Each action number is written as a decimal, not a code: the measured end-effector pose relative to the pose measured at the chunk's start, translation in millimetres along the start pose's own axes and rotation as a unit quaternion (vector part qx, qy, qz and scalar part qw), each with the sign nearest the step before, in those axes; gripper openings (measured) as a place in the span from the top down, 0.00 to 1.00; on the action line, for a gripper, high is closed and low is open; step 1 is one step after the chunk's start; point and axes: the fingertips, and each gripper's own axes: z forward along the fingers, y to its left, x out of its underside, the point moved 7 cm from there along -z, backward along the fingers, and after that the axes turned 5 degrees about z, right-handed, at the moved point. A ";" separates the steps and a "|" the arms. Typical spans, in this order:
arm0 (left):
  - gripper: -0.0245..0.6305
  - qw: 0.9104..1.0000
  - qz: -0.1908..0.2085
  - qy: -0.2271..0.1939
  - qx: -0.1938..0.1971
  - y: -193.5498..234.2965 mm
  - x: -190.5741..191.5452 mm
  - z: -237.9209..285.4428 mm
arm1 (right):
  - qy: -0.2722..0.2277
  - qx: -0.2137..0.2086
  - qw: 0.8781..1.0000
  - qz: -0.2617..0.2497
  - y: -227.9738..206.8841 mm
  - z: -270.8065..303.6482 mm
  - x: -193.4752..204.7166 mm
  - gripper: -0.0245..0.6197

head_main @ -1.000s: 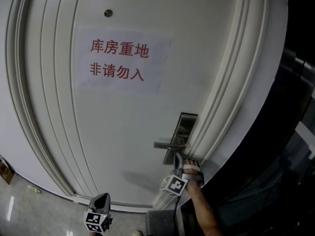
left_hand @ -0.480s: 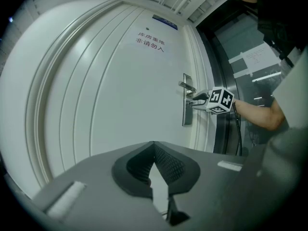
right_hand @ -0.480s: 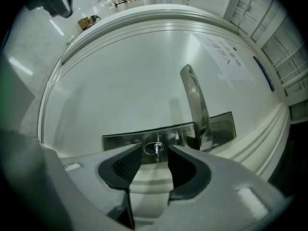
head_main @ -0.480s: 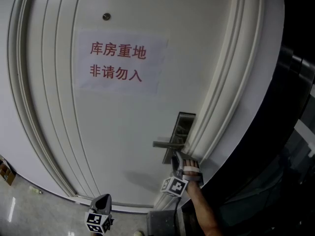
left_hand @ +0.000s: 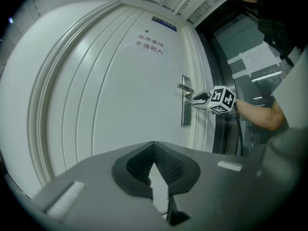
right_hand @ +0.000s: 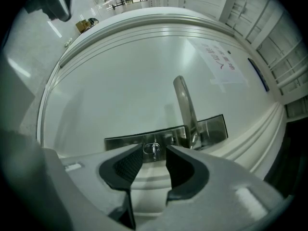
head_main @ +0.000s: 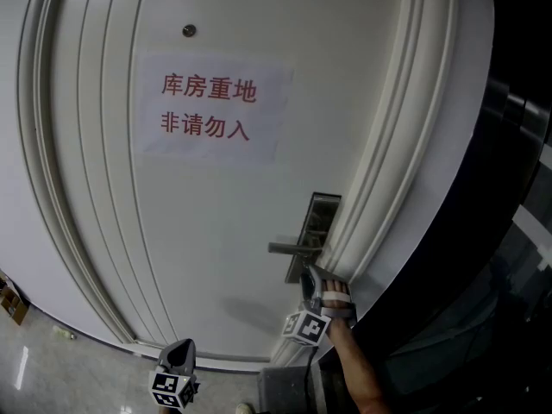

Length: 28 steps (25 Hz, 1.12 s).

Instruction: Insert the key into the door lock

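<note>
While the key (right_hand: 153, 148) sits in the lock plate (right_hand: 120, 142) beside the door handle (right_hand: 185, 105), the right gripper (right_hand: 154, 154) jaws, just been opening, flank it wide, untouching. Left gripper (left_hand: 154, 147) closed, empty, well back.

The light is dim and even on the pale door (head_main: 216, 231), with a soft shadow low on it below the handle (head_main: 293, 249). Fisheye distortion bows its mouldings in every view. Black corners ring both gripper views. Bright streaks of glare lie on the floor (right_hand: 33, 52).
</note>
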 end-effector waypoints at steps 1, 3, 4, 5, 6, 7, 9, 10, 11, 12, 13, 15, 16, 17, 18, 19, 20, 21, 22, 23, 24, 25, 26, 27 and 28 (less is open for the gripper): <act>0.96 1.000 0.001 0.000 0.001 -0.6 -0.2 -1.4 | -0.001 -0.001 1.000 0.002 0.8 -2.5 -0.2 0.73; 0.96 1.000 0.003 -0.001 0.002 -1.5 -0.4 -4.0 | -0.002 -0.003 1.000 0.010 2.5 -7.7 -0.1 0.76; 0.96 1.000 0.004 -0.001 0.003 -2.0 -0.7 -5.1 | -0.004 -0.003 1.000 0.014 2.6 -10.5 -0.2 0.78; 0.96 1.000 0.005 -0.002 0.004 -2.5 -0.9 -6.3 | -0.006 -0.002 1.000 0.019 2.3 -13.6 -0.4 0.82; 0.96 1.000 0.005 -0.002 0.005 -3.0 -1.1 -7.6 | -0.008 -0.002 1.000 0.024 1.8 -16.8 -0.5 0.85; 0.96 1.000 0.006 -0.003 0.006 -3.3 -1.1 -8.9 | -0.011 -0.001 0.999 0.031 1.5 -19.7 -0.3 0.87; 0.96 1.000 0.008 -0.003 0.008 -3.9 -1.8 -11.0 | -0.017 -0.001 0.999 0.047 1.7 -24.4 1.2 0.89; 0.96 1.000 0.009 -0.004 0.010 -4.5 -2.4 -12.1 | -0.019 0.000 0.998 0.055 1.6 -27.0 1.9 0.89; 0.96 1.000 0.010 -0.005 0.011 -5.3 -3.0 -13.3 | -0.019 0.001 0.998 0.061 0.7 -30.7 2.0 0.91; 0.96 1.000 0.011 -0.005 0.013 -6.0 -3.4 -14.5 | -0.019 0.003 0.998 0.066 -0.6 -34.8 2.0 0.93; 0.96 1.000 0.012 -0.006 0.015 -6.9 -3.7 -15.9 | -0.019 0.007 0.997 0.070 -1.4 -39.0 2.5 0.95; 0.96 1.000 0.014 -0.006 0.018 -9.0 -3.9 -19.2 | -0.020 0.013 0.996 0.082 -1.7 -47.7 4.5 0.96; 0.96 1.000 0.015 -0.006 0.020 -10.3 -3.7 -20.9 | -0.021 0.014 0.996 0.090 -1.6 -52.2 5.7 0.96; 0.96 1.000 0.017 -0.005 0.022 -11.6 -3.8 -22.5 | -0.022 0.013 0.995 0.101 -1.6 -56.4 6.9 0.96; 0.96 0.999 0.019 -0.006 0.025 -12.9 -4.0 -23.8 | -0.024 0.010 0.993 0.113 -1.5 -60.4 8.1 0.96; 0.96 0.999 0.021 -0.006 0.027 -14.4 -4.3 -24.9 | -0.026 0.008 0.992 0.126 -1.0 -63.9 9.9 0.96; 0.96 0.999 0.022 -0.007 0.030 -16.1 -4.4 -26.1 | -0.028 0.006 0.990 0.141 0.3 -67.0 12.9 0.96; 0.96 0.999 0.024 -0.007 0.033 -17.9 -4.1 -27.4 | -0.031 0.003 0.987 0.158 2.2 -70.1 16.8 0.96; 0.96 0.999 0.025 -0.006 0.035 -19.6 -3.7 -28.8 | -0.032 0.001 0.983 0.178 4.0 -73.7 20.9 0.96; 0.96 0.999 0.026 -0.006 0.037 -21.0 -3.2 -30.3 | -0.033 -0.003 0.979 0.201 4.9 -78.1 24.3 0.96; 0.96 0.999 0.027 -0.005 0.040 -22.1 -2.9 -31.8 | -0.033 -0.007 0.974 0.225 5.2 -83.2 27.2 0.96; 0.96 0.999 0.028 -0.005 0.042 -22.9 -2.9 -33.2 | -0.033 -0.009 0.968 0.247 5.0 -88.6 29.5 0.96; 0.96 0.999 0.029 -0.005 0.044 -23.6 -3.4 -34.6 | -0.033 -0.008 0.963 0.268 4.6 -94.1 31.6 0.96; 0.96 0.998 0.030 -0.005 0.046 -24.2 -4.3 -35.8 | -0.033 -0.006 0.958 0.286 4.2 -99.7 33.7 0.96; 0.96 0.998 0.030 -0.006 0.048 -25.1 -5.1 -37.0 | -0.034 -0.003 0.952 0.305 3.7 -105.4 35.5 0.96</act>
